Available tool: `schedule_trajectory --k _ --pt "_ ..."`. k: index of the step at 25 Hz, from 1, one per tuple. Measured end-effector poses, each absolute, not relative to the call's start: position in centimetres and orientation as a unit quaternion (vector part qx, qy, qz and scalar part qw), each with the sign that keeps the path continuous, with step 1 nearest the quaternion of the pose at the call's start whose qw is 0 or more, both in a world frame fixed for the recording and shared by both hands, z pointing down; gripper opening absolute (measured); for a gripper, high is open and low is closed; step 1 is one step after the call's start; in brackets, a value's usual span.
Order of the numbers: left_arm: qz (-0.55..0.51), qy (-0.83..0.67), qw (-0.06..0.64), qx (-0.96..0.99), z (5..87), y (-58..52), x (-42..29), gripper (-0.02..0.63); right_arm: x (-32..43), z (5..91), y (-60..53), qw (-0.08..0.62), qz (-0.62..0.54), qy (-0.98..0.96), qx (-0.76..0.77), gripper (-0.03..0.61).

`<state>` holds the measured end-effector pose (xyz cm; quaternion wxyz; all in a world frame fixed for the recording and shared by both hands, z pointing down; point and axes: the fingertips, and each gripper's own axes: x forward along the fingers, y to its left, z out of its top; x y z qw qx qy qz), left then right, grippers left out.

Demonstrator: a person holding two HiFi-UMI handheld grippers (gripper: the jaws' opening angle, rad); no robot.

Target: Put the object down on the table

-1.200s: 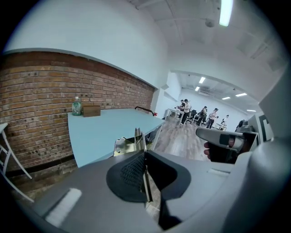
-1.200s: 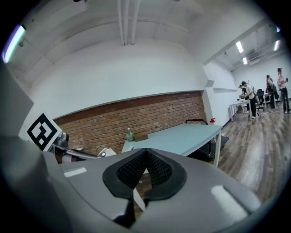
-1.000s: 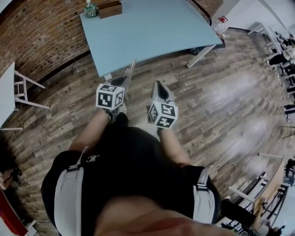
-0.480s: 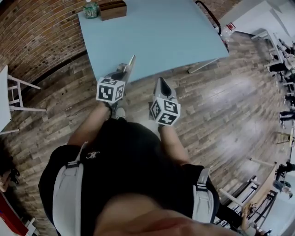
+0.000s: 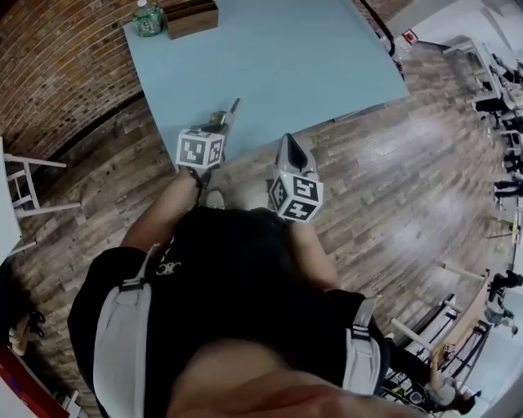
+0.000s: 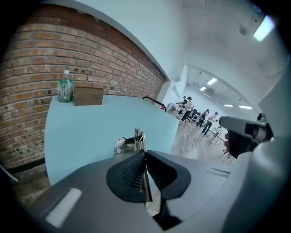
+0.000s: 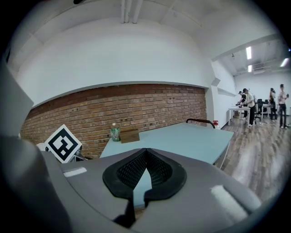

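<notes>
Over the pale-blue table (image 5: 327, 57), the left gripper (image 5: 216, 122) pinches a thin silvery object (image 6: 138, 140), perhaps tongs; right gripper (image 5: 290, 143) closed, empty.

Bottle (image 5: 148, 18) stands left of box (image 5: 190, 16) at table's (image 5: 278, 57) far edge

Green bottle (image 5: 148, 18) is standing just beside wooden box (image 5: 191, 16) | brick wall (image 5: 65, 65) is running behind them | people (image 7: 249, 105) are standing far off on plank floor (image 5: 392, 163)

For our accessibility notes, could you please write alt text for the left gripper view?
The left hand-held gripper is shut on a thin metal object that shows against a light blue table. At the table's far end, by a brick wall, stand a green bottle and a brown box.
</notes>
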<state>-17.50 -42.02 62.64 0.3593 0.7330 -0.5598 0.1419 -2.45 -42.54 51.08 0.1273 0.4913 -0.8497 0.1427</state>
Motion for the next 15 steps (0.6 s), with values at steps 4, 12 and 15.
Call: schedule_trajectory --k 4,12,15 --pt "0.148 -0.547 0.395 0.723 66.3 -42.9 -17.0 0.009 -1.7 52.0 -43.3 0.136 0.153 -0.848 0.489 0.014" --pt "0.137 -0.545 0.435 0.704 68.9 -44.2 -16.5 0.009 -1.9 51.6 -45.5 0.144 0.142 -0.864 0.461 0.014" --pt "0.151 -0.532 0.446 0.704 70.0 -44.4 -15.7 0.009 -1.5 52.4 -45.7 0.151 0.15 -0.865 0.454 0.014"
